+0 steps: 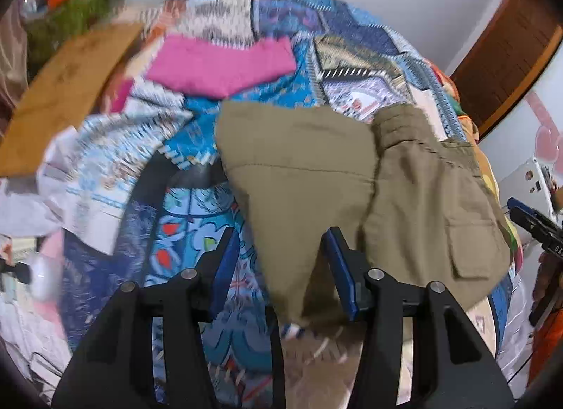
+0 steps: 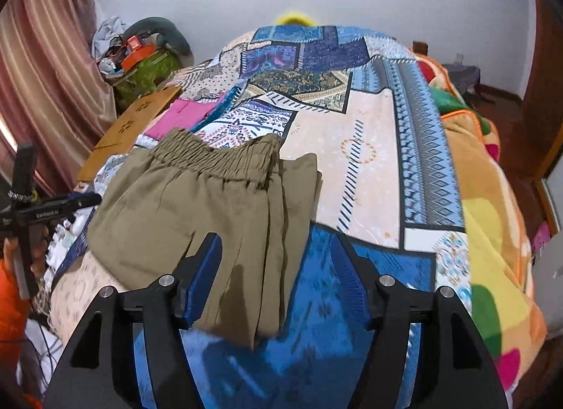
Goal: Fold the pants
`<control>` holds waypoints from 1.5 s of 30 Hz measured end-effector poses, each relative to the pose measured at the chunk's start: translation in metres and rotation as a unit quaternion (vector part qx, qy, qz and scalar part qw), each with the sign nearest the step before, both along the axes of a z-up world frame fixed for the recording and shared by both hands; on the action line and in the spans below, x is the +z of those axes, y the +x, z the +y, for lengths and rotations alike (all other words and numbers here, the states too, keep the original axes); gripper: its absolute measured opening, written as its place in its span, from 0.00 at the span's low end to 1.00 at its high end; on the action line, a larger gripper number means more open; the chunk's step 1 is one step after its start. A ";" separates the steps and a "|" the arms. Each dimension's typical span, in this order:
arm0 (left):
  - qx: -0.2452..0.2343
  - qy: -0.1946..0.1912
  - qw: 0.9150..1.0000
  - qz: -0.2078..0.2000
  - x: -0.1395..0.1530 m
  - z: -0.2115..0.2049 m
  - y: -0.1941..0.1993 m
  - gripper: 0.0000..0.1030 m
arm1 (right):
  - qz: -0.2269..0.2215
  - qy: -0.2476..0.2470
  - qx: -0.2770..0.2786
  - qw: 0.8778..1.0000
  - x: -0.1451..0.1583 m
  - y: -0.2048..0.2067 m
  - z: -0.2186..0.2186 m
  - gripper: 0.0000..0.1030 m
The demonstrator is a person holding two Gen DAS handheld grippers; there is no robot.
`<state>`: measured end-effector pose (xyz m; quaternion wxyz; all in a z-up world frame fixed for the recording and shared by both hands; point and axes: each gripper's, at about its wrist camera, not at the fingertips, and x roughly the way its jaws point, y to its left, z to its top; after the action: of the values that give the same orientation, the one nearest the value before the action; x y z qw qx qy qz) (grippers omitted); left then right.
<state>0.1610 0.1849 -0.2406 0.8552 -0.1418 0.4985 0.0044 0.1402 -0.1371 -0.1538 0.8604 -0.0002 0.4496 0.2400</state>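
left gripper (image 1: 281, 271) wide, holding nothing, over pants (image 1: 316, 176) corner | right gripper (image 2: 278, 278) wide, empty, at the near edge | pants folded on bedspread (image 2: 369, 169) | risk: a one-layer pinch undoes the fold; pink cloth (image 1: 218, 64) well apart

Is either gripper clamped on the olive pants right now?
No: the left gripper and right gripper both stand open above the pants.
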 end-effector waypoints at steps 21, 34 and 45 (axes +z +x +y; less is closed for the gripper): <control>0.002 -0.019 1.000 0.000 -0.009 -0.008 0.033 0.08 | 0.083 0.062 0.032 0.994 -0.046 0.043 0.020 0.31; 0.002 0.045 0.997 -0.057 0.059 -0.019 0.036 0.02 | -0.004 0.024 0.043 0.999 0.003 0.044 0.038 0.09; 0.023 0.075 0.987 -0.143 0.130 0.022 0.065 0.02 | -0.084 0.021 0.060 0.994 0.063 0.075 0.082 0.09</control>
<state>0.2262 0.2073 -0.1106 0.9254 -0.0879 0.3664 0.0408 0.2150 -0.0547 -0.0904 0.8789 -0.0291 0.3701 0.2995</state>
